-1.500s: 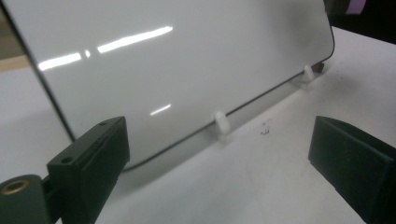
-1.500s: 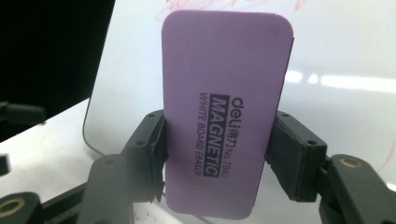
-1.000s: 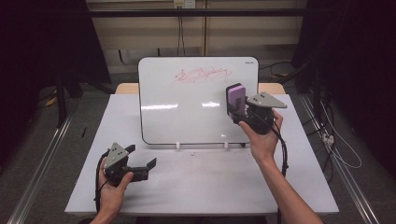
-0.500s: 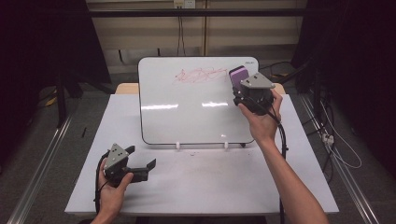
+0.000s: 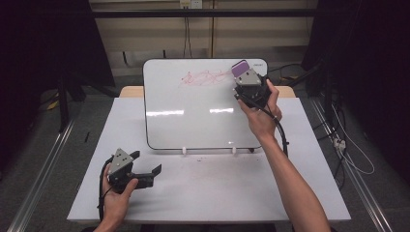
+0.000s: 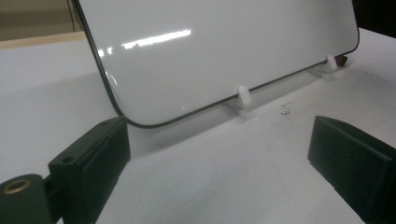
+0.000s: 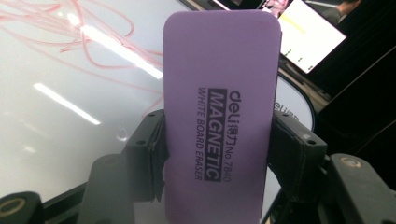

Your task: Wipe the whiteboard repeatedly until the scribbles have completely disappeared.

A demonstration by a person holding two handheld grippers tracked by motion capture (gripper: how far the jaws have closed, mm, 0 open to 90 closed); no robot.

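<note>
Eraser (image 7: 219, 116) — purple, long axis along the jaws pinching it in the right gripper (image 5: 244, 77) — sits at the whiteboard (image 5: 193, 121) top right, red scribble (image 5: 205, 77) just leftward; left gripper (image 5: 145, 173), jaws spread, rests well apart on the table (image 5: 217, 193).

White table (image 5: 208, 193) carried a whiteboard (image 5: 193, 116) propped upright on two small white clips (image 6: 242, 95) — red scribbles near its top; left hand rested at table's front-left edge.
</note>
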